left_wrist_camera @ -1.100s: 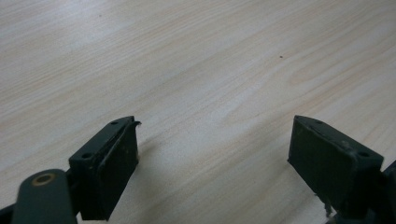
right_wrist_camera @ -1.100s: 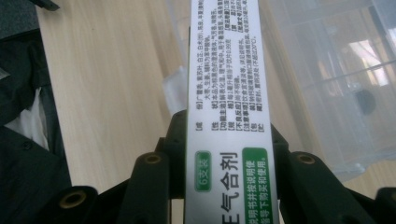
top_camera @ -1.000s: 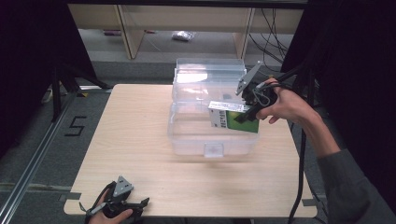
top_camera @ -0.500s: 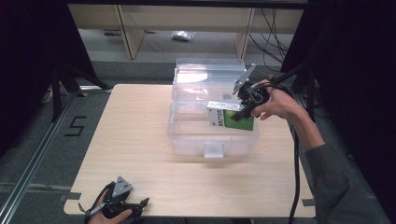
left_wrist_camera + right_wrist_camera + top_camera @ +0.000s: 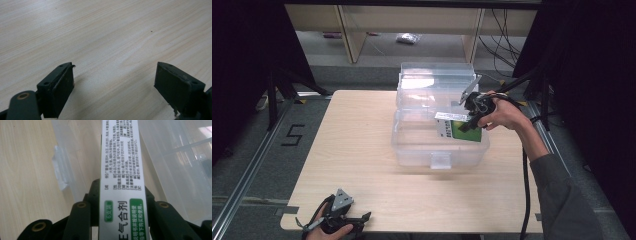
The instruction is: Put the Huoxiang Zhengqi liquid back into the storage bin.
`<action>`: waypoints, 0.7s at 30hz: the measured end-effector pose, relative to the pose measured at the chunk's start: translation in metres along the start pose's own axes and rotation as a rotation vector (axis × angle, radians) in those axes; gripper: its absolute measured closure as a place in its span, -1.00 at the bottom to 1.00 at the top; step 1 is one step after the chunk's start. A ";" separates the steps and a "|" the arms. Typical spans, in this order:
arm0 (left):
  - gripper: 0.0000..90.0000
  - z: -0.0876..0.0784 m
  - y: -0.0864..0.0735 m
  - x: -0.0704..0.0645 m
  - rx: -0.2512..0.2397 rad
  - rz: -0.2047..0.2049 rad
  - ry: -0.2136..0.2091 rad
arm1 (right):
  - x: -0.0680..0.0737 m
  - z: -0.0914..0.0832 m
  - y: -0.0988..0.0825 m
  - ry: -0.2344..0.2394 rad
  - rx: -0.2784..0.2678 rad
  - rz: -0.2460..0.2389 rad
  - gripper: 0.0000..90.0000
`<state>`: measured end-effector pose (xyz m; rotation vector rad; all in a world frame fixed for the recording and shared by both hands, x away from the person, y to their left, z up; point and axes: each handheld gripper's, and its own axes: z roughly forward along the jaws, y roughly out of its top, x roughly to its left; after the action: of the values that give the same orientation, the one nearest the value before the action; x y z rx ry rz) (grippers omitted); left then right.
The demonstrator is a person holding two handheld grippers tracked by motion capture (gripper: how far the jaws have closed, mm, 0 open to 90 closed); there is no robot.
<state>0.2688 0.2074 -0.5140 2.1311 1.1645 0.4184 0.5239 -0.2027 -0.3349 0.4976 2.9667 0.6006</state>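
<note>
A clear plastic box [image 5: 412, 145] with its lid up stands on the wooden table [image 5: 357, 150]. My right gripper [image 5: 467, 121] is shut on a green and white carton [image 5: 459, 131] and holds it low inside the box, at its right side. In the right gripper view the carton's white printed side [image 5: 121, 170] runs upward between the two black jaws, with the box wall [image 5: 65, 165] behind it. My left gripper [image 5: 361, 220] rests at the table's front left corner. Its jaws stand wide apart over bare wood [image 5: 112, 50], nothing between them.
The box's raised lid [image 5: 434, 82] stands at the back, and a front latch [image 5: 440, 160] faces me. Behind the table are wooden shelves [image 5: 347, 30] and cables on the floor. A dark curtain hangs on each side.
My right gripper has gone down and leftward with the carton, from the box's rim into the box. The left gripper has stayed where it was.
</note>
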 end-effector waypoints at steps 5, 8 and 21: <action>-0.66 -0.001 0.000 0.000 0.012 0.005 -0.010 | -0.001 0.008 -0.004 0.002 0.010 -0.003 0.44; -0.66 0.000 0.001 0.000 0.003 -0.003 0.003 | -0.002 0.012 -0.007 -0.003 0.013 -0.010 0.45; -0.66 -0.001 0.000 0.001 0.015 0.017 -0.005 | -0.004 0.029 -0.018 0.027 0.019 -0.001 0.44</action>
<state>0.2688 0.2087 -0.5134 2.1550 1.1506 0.4138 0.5260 -0.2092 -0.3689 0.4934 3.0007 0.5848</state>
